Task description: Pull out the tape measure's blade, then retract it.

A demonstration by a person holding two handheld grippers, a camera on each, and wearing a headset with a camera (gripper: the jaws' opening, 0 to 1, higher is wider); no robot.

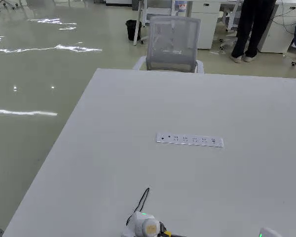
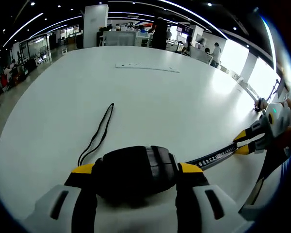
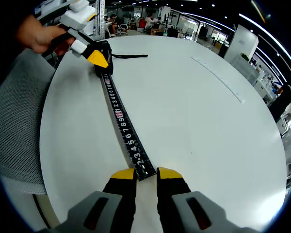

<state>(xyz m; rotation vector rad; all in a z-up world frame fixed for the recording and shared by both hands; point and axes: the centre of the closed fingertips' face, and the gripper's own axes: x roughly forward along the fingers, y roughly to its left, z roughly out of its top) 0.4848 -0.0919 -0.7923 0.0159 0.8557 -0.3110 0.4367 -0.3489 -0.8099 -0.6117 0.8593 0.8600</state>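
On the white table point(image 3: 194, 111), my left gripper point(image 2: 137, 169) is clamped round the one black tape measure point(image 2: 136, 179), its single wrist strap point(image 2: 98, 133) lying loose. My right gripper point(image 3: 146, 173) pinches the tip of the blade point(image 3: 121, 121), which lies extended with white numerals 1 to 9 legible, then red figures. One power strip point(image 1: 189, 140) lies well beyond.

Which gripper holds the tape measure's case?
The left gripper: its jaws clamp the black case, while the right gripper only pinches the end of the blade.
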